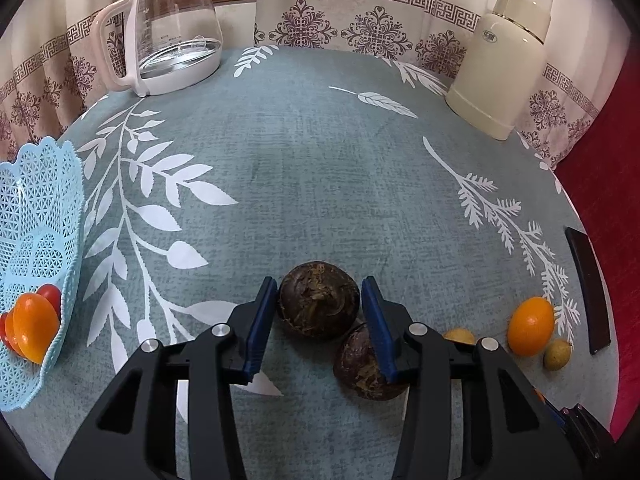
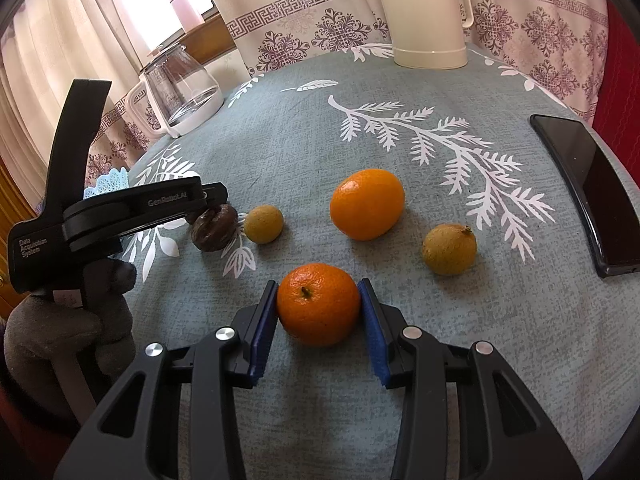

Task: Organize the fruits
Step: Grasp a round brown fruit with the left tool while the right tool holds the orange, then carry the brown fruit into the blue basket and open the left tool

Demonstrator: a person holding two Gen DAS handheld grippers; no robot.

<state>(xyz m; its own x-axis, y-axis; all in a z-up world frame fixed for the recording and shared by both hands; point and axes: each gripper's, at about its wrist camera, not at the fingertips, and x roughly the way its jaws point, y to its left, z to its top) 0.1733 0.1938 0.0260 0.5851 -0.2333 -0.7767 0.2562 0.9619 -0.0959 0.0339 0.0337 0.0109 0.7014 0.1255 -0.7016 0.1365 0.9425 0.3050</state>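
Blue-padded fingers of the right gripper (image 2: 318,305) stand on either side of a tangerine (image 2: 319,304) on the grey-green tablecloth (image 2: 400,380); both pads touch its sides, so the jaws are closed on it, roughly half their spread. Beyond the right jaw lies a yellow-brown longan (image 2: 449,249), ahead a larger orange (image 2: 367,203), and beyond the left jaw a second longan (image 2: 263,224). Far right lies a black phone (image 2: 588,188).

The left gripper (image 1: 320,302) brackets a dark brown, rough-skinned fruit (image 1: 318,299). Its left pad touches the fruit; whether the right pad does I cannot tell. A second dark fruit (image 1: 362,364) sits nearer, partly under the right jaw. Left of the jaws, a light-blue lattice basket (image 1: 44,200) holds an orange fruit (image 1: 34,326) and red ones. Farther off stand a glass kettle (image 1: 172,24) and a cream thermos jug (image 1: 500,64).
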